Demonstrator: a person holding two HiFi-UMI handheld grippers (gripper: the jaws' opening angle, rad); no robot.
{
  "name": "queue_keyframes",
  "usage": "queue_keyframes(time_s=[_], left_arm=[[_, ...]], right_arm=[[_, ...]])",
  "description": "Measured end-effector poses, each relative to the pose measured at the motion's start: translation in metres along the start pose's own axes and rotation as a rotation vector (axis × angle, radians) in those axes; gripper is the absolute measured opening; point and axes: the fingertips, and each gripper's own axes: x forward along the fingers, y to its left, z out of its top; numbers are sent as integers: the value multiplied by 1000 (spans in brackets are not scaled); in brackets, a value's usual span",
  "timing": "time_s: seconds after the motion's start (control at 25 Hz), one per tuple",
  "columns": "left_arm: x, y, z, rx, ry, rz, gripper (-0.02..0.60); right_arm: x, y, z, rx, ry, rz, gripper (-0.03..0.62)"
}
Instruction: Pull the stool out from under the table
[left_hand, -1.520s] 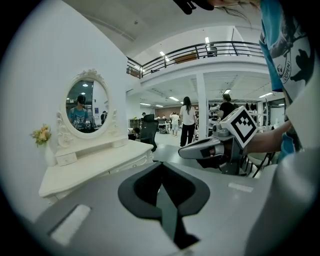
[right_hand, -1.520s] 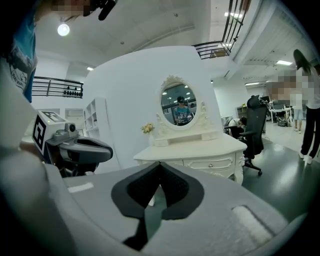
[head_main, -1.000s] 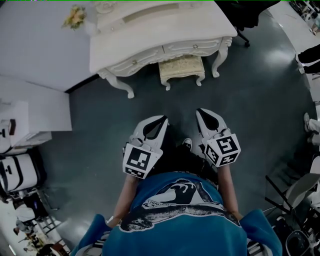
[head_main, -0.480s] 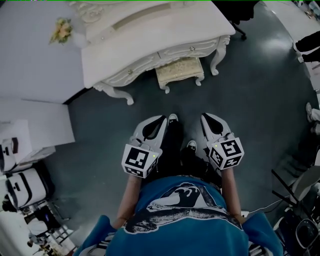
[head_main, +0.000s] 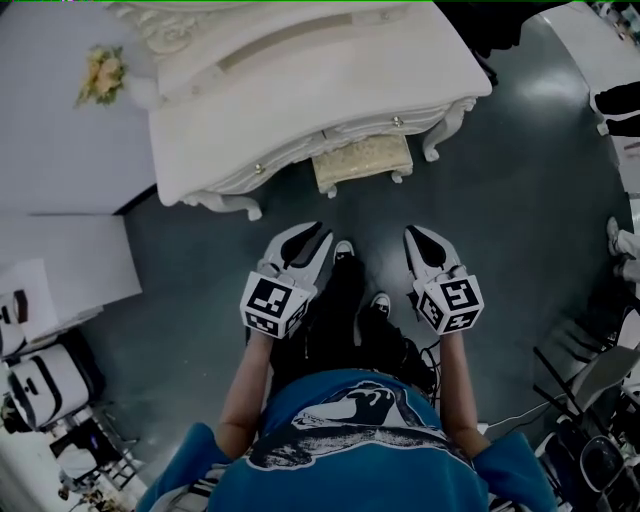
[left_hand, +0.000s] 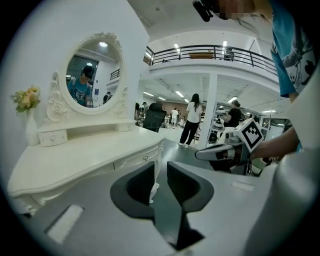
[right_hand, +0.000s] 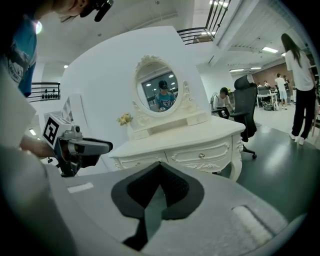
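While my left gripper (left_hand: 160, 167) points forward and a little down with nothing in it, its jaws stand slightly apart, having just been opening, and only a strip of floor and a white table leg show through the narrow gap. My right gripper (right_hand: 160, 167) is level with it on my other side, its jaws pressed together at the tips and equally empty. Each gripper carries its marker cube at the back, just in front of my hands, and the two are held side by side with my legs and shoes (head_main: 343, 250) between them. Ahead of both lies a stretch of dark grey floor (head_main: 520, 200), and beyond that the white dressing table (head_main: 300, 90) with carved legs and two knobbed drawers. Beneath it is the stool (head_main: 362, 158), a small cream one with a patterned cushion and white legs; it sits between the table's front legs below the drawers, its front edge poking out, well apart from either gripper. On the tabletop stands an oval mirror (left_hand: 92, 80) in an ornate frame, and a small bunch of flowers (head_main: 100, 75) sits at its left end. Further off on the right are a black office chair (right_hand: 245, 107) and people standing in the open hall.
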Motion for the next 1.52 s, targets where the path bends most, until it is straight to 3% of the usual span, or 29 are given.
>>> queue_keyframes(time_s=[0.48, 0.8, 1.28, 1.52], left_arm=[[59, 80, -70, -13, 165, -90, 140], [96, 113, -123, -5, 281, -104, 187], [145, 145, -174, -94, 345, 30, 282], [170, 156, -216, -108, 389, 80, 315]], right_arm=[[94, -55, -32, -110, 147, -59, 3], [134, -87, -68, -174, 278, -19, 72], [167, -165, -126, -193, 438, 23, 219], [189, -210, -155, -196, 459, 50, 238]])
